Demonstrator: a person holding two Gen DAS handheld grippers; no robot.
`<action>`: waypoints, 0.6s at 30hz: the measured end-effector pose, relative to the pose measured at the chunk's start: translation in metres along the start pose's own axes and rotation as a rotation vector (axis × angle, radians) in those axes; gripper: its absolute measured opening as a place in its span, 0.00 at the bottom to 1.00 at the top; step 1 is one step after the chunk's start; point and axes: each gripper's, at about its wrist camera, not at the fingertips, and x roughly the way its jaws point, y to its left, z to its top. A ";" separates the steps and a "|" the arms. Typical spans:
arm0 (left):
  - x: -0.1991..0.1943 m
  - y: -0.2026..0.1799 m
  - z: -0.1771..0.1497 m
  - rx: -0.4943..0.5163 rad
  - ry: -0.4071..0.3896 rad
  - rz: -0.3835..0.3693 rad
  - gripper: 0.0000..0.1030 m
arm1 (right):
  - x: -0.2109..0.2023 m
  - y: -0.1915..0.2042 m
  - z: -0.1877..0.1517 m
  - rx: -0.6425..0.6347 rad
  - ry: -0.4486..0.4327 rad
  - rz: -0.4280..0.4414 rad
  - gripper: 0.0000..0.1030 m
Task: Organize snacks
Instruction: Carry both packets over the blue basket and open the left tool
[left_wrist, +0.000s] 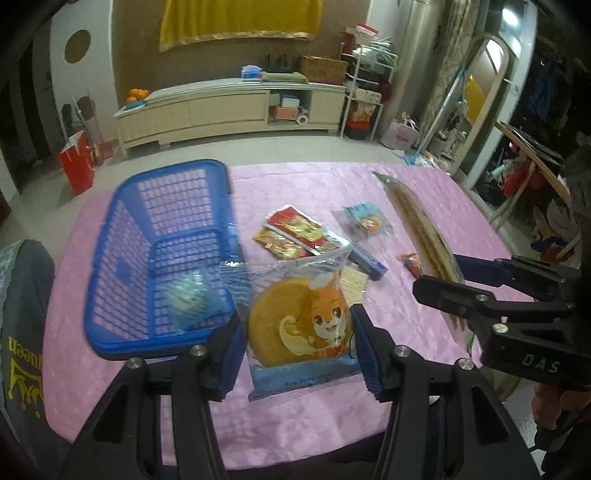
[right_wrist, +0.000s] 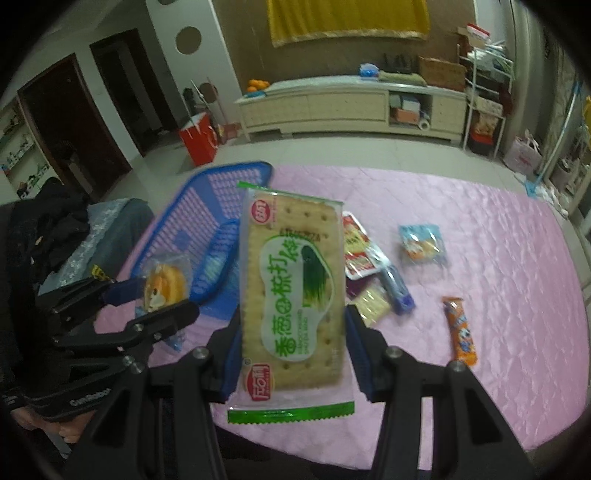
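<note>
Both tools loaded, above bench (left_wrist: 295, 184).
L tool (left_wrist: 299, 354) pinched cake pack (left_wrist: 295, 328); R tool (right_wrist: 291, 354) pinched cracker pack (right_wrist: 291, 291). Basket (left_wrist: 147, 236) sat ahead-left; slick wrappers could've slipped, or tools collided over it.

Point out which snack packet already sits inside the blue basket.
The round pale-blue wrapped snack in the blue basket's near compartment. The others lie on the pink tablecloth or are held in the grippers.
</note>
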 end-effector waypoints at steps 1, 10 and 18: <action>-0.002 0.007 0.001 -0.002 0.000 0.001 0.50 | 0.001 0.004 0.002 0.000 -0.007 0.005 0.53; -0.020 0.061 0.005 -0.018 -0.027 0.053 0.50 | 0.033 0.051 0.023 -0.053 0.016 0.058 0.53; -0.001 0.109 0.010 -0.061 0.010 0.080 0.50 | 0.062 0.069 0.035 -0.088 0.040 0.074 0.53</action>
